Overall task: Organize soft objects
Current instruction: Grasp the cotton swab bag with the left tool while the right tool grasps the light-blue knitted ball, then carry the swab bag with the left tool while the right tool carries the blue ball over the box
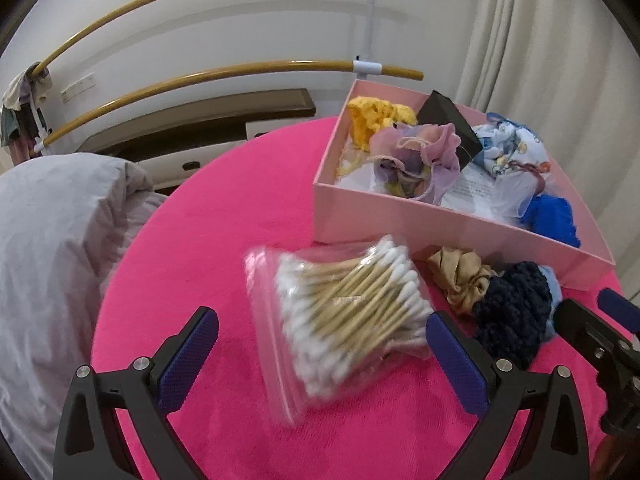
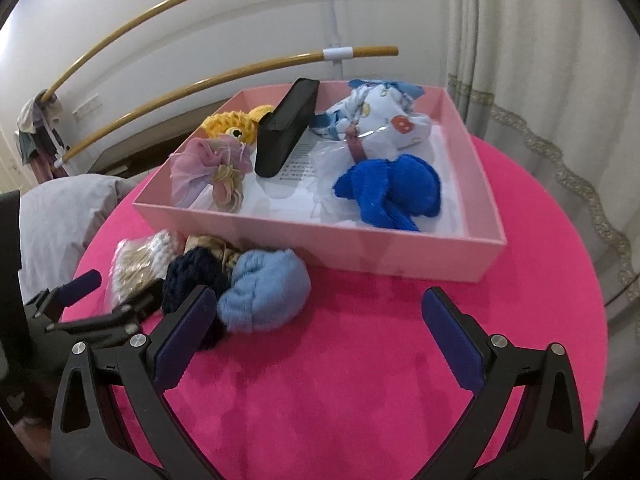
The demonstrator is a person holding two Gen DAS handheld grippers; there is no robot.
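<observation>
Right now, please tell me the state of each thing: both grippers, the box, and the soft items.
Left gripper: open, around the bag, not closed.
Right gripper: open, empty.
Clear plastic bag of cotton swabs: lying on the pink table.
Pink cardboard box: lidless, partly filled.
Light blue knit bundle: outside the box.
Royal blue plush: inside the box.

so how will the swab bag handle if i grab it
Probably light: the swab bag holds only thin wooden sticks. Its clear plastic looks slick and loose, so it may slip or sag. The bundled sticks should keep the middle fairly stiff.
</observation>
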